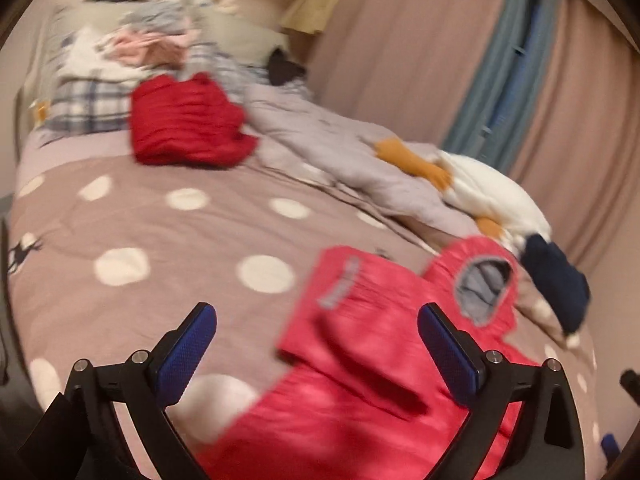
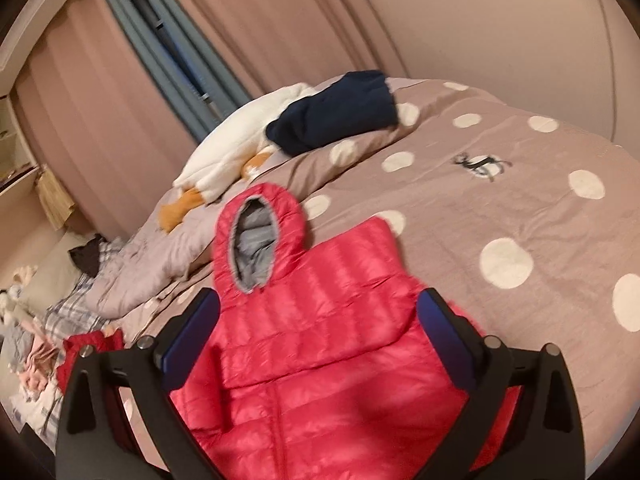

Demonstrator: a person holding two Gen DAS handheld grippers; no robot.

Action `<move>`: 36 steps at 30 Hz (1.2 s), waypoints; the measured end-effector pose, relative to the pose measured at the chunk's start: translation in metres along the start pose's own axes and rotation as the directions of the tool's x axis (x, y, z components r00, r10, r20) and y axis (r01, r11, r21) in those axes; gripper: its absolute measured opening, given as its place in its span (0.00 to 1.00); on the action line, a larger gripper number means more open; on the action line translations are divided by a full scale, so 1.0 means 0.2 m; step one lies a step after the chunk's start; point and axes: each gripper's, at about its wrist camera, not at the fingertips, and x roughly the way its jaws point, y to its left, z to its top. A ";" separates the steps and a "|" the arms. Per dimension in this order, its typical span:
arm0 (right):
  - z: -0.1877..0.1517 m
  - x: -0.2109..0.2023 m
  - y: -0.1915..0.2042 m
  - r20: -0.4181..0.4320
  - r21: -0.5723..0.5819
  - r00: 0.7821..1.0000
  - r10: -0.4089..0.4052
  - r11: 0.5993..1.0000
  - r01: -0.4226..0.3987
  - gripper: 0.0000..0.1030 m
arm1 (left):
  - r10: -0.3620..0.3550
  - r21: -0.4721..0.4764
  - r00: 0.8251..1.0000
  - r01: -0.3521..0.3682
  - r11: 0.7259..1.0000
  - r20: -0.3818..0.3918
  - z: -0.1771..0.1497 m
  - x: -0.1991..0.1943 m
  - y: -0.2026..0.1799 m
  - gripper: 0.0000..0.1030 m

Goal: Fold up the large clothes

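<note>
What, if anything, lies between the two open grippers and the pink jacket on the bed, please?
Nothing visible does. The pink jacket lies spread on the bed, directly below the open left gripper and the open right gripper. The navy garment and the white plush toy lie beyond its hood, clear of both.

Between the right gripper's (image 2: 318,330) matt black plastic arms and textured blue pads, the quilted red puffer jacket (image 2: 320,360) has a glossy sheen, while the dotted bedspread (image 2: 500,208) beyond it is soft, matt woven cloth.
</note>
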 end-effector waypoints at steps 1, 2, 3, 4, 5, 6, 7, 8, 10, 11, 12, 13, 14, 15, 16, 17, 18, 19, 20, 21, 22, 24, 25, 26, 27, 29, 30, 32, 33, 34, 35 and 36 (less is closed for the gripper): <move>-0.02 0.00 0.03 -0.011 -0.015 1.000 0.010 1.000 -0.010 0.97 | 0.024 -0.007 1.000 -0.024 1.000 -0.007 0.02 0.02 0.05 0.97; -0.03 0.01 0.06 -0.019 -0.028 1.000 0.019 0.999 -0.019 0.97 | 0.052 -0.012 0.999 -0.052 0.999 -0.012 0.02 0.04 0.09 0.97; -0.05 0.01 0.08 -0.025 -0.040 0.999 0.027 0.999 -0.028 0.97 | 0.083 -0.023 0.996 -0.084 0.996 -0.016 0.03 0.05 0.14 0.97; -0.07 0.02 0.11 -0.033 -0.058 0.999 0.035 0.998 -0.037 0.98 | 0.115 -0.041 0.993 -0.116 0.992 -0.018 0.04 0.07 0.20 0.97; -0.09 0.03 0.15 -0.049 -0.085 0.998 0.043 0.995 -0.047 0.98 | 0.146 -0.062 0.989 -0.147 0.987 -0.018 0.06 0.09 0.26 0.97; -0.10 0.04 0.18 -0.057 -0.101 0.997 0.046 0.994 -0.052 0.99 | 0.176 -0.085 0.984 -0.177 0.980 -0.020 0.07 0.11 0.31 0.97; -0.13 0.05 0.23 -0.071 -0.126 0.996 0.055 0.990 -0.063 1.00 | 0.202 -0.111 0.979 -0.203 0.973 -0.026 0.08 0.12 0.36 0.97; -0.15 0.06 0.26 -0.080 -0.140 0.995 0.059 0.988 -0.070 1.00 | 0.225 -0.139 0.974 -0.228 0.964 -0.034 0.09 0.13 0.41 0.97; -0.22 0.09 0.34 -0.117 -0.181 0.990 0.078 0.979 -0.098 1.00 | 0.279 -0.190 0.960 -0.280 0.941 -0.036 0.12 0.14 0.54 0.97; -0.25 0.11 0.39 -0.142 -0.209 0.986 0.090 0.971 -0.119 1.00 | 0.310 -0.200 0.950 -0.309 0.930 -0.028 0.13 0.14 0.58 0.97; -0.28 0.13 0.45 -0.167 -0.243 0.981 0.100 0.960 -0.139 1.00 | 0.336 -0.207 0.942 -0.332 0.920 -0.019 0.13 0.13 0.60 0.97; -0.33 0.15 0.53 -0.193 -0.283 0.975 0.109 0.945 -0.161 1.00 | 0.373 -0.223 0.928 -0.366 0.904 -0.012 0.14 0.13 0.64 0.97; -0.36 0.16 0.58 -0.207 -0.310 0.971 0.117 0.934 -0.179 1.00 | 0.391 -0.239 0.920 -0.384 0.892 -0.018 0.15 0.14 0.67 0.97; -0.41 0.18 0.67 -0.224 -0.349 0.966 0.127 0.915 -0.201 1.00 | 0.395 -0.265 0.918 -0.390 0.882 -0.037 0.15 0.15 0.71 0.97; -0.44 0.19 0.73 -0.231 -0.378 0.964 0.131 0.901 -0.213 1.00 | 0.385 -0.281 0.921 -0.384 0.880 -0.054 0.15 0.16 0.73 0.97; -0.49 0.21 0.82 -0.236 -0.416 0.963 0.134 0.881 -0.225 1.00 | 0.368 -0.294 0.927 -0.374 0.880 -0.077 0.15 0.18 0.75 0.97; -0.54 0.24 0.90 -0.244 -0.449 0.960 0.135 0.862 -0.235 1.00 | 0.349 -0.303 0.931 -0.364 0.881 -0.104 0.14 0.20 0.76 0.97; -0.59 0.29 0.98 -0.273 -0.476 0.953 0.130 0.843 -0.251 1.00 | 0.333 -0.306 0.934 -0.358 0.882 -0.131 0.13 0.22 0.77 0.97; -0.64 0.35 1.06 -0.316 -0.494 0.941 0.120 0.826 -0.271 1.00 | 0.326 -0.306 0.934 -0.357 0.883 -0.149 0.13 0.23 0.78 0.97; -0.68 0.42 1.11 -0.349 -0.503 0.931 0.105 0.817 -0.281 1.00 | 0.316 -0.300 0.934 -0.354 0.886 -0.169 0.12 0.25 0.78 0.97; -0.73 0.51 1.15 -0.368 -0.525 0.927 0.070 0.808 -0.269 1.00 | 0.307 -0.293 0.935 -0.348 0.890 -0.176 0.12 0.26 0.77 0.97; -0.80 0.65 1.18 -0.355 -0.572 0.934 -0.044 0.801 -0.179 1.00 | 0.301 -0.290 0.938 -0.341 0.894 -0.174 0.11 0.25 0.76 0.97; -0.84 0.72 1.16 -0.348 -0.566 0.933 -0.087 0.813 -0.136 1.00 | 0.307 -0.295 0.938 -0.343 0.892 -0.164 0.10 0.25 0.75 0.97; -0.86 0.75 1.13 -0.336 -0.552 0.938 -0.082 0.824 -0.126 1.00 | 0.311 -0.302 0.937 -0.347 0.888 -0.162 0.10 0.26 0.76 0.97; -0.87 0.76 1.10 -0.303 -0.547 0.950 -0.070 0.829 -0.113 0.97 | 0.315 -0.314 0.934 -0.354 0.881 -0.169 0.09 0.27 0.76 0.97; -0.88 0.75 1.07 -0.256 -0.567 0.964 -0.069 0.819 -0.092 0.85 | 0.289 -0.345 0.936 -0.344 0.873 -0.203 0.07 0.32 0.76 0.97; -0.87 0.74 1.06 -0.253 -0.572 0.966 -0.061 0.815 -0.098 0.68 | 0.257 -0.353 0.940 -0.324 0.878 -0.224 0.05 0.34 0.75 0.97; -0.81 0.71 1.05 -0.242 -0.563 0.969 -0.049 0.820 -0.100 0.30 | 0.233 -0.338 0.938 -0.312 0.888 -0.255 0.04 0.38 0.73 0.97; -0.74 0.69 1.02 -0.218 -0.547 0.975 -0.051 0.833 -0.078 0.27 | 0.230 -0.322 0.936 -0.312 0.894 -0.266 0.03 0.40 0.71 0.97; -0.67 0.66 0.99 -0.194 -0.514 0.980 -0.037 0.855 -0.069 0.26 | 0.234 -0.293 0.935 -0.310 0.904 -0.267 0.03 0.41 0.67 0.97; -0.61 0.62 0.96 -0.171 -0.473 0.985 -0.017 0.878 -0.067 0.25 | 0.236 -0.279 0.935 -0.309 0.909 -0.265 0.03 0.41 0.66 0.97; -0.54 0.59 0.92 -0.147 -0.436 0.989 -0.002 0.898 -0.063 0.25 | 0.236 -0.266 0.936 -0.305 0.914 -0.261 0.02 0.40 0.63 0.97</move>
